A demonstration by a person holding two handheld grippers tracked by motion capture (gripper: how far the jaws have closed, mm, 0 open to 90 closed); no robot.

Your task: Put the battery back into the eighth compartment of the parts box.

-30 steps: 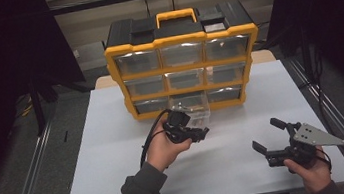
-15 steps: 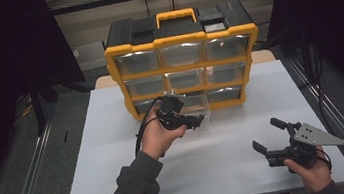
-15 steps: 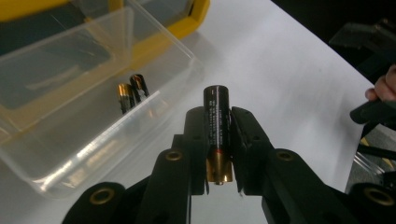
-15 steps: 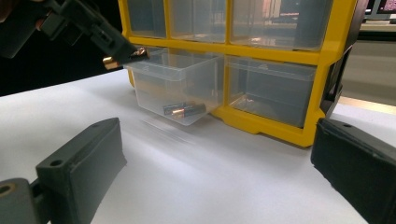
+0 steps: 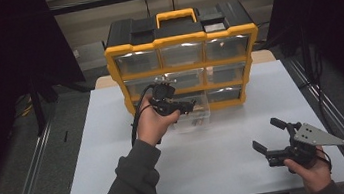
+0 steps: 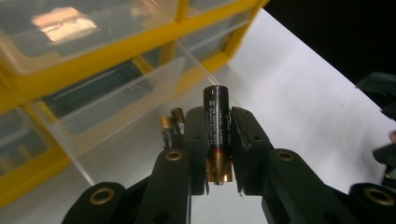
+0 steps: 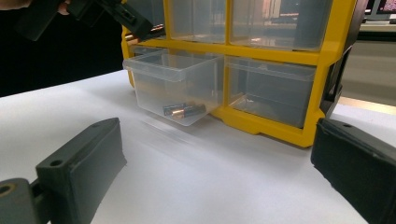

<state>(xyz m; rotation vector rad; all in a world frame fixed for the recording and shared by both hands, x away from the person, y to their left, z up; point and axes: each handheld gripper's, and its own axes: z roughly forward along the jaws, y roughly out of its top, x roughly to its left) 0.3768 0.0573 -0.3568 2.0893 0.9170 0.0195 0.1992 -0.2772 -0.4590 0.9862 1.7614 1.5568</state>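
A yellow and black drawer organizer (image 5: pixel 180 40) stands at the back of the white table (image 5: pixel 102 156). Its bottom middle clear drawer (image 5: pixel 194 117) is pulled out, and two batteries (image 7: pixel 184 110) lie inside it. My left gripper (image 5: pixel 186 106) hovers just above this drawer. It is shut on a black battery (image 6: pixel 217 126) with a copper-coloured end, clamped upright between the jaws of the left gripper (image 6: pixel 218 112). My right gripper (image 5: pixel 268 134) is held low over the table at the front right, open, nothing between its pads (image 7: pixel 84 158).
The organizer's other clear drawers (image 5: pixel 226 47) are closed. Bare white table surface lies between the two hands and to the left. Metal rails (image 5: pixel 35 180) run along both table sides, and the surroundings are dark.
My left hand has risen and moved away from the person toward the organizer, carrying the battery over the open drawer. The right hand has stayed put.
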